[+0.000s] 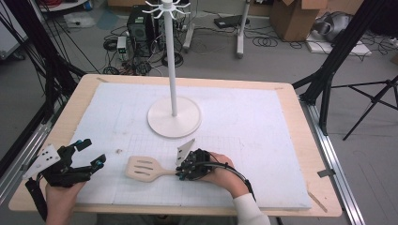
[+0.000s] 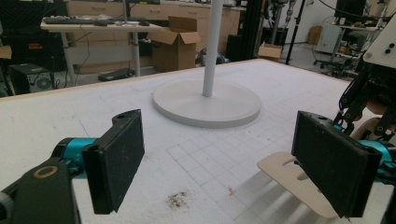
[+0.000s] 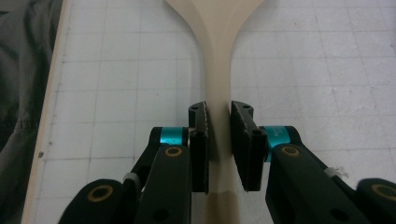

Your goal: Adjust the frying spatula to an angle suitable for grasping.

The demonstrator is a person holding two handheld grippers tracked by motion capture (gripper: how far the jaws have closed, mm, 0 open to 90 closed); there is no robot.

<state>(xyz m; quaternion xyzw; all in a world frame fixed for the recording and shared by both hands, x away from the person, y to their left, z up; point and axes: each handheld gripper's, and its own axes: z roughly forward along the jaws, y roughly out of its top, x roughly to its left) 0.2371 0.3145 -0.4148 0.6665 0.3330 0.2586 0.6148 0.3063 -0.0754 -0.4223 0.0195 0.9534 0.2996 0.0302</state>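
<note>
At the table's near edge, about seven o'clock from the centre, the left gripper (image 1: 87,154) rests with its jaws wide apart, holding nothing. At six o'clock the right gripper (image 3: 219,140) is clamped on the handle of a slotted wooden spatula (image 1: 144,169) lying flat on the white foam mat (image 1: 263,140). Beyond, toward twelve o'clock, a white hook stand (image 1: 174,117) stands upright.

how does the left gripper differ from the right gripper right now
The left gripper has its jaws spread wide with nothing between them; the right gripper has its jaws closed on the handle of the wooden spatula. The left gripper sits at the table's near left corner, the right gripper nearer the middle, in front of the white stand. Both are black with teal accents and hand-held.
</note>
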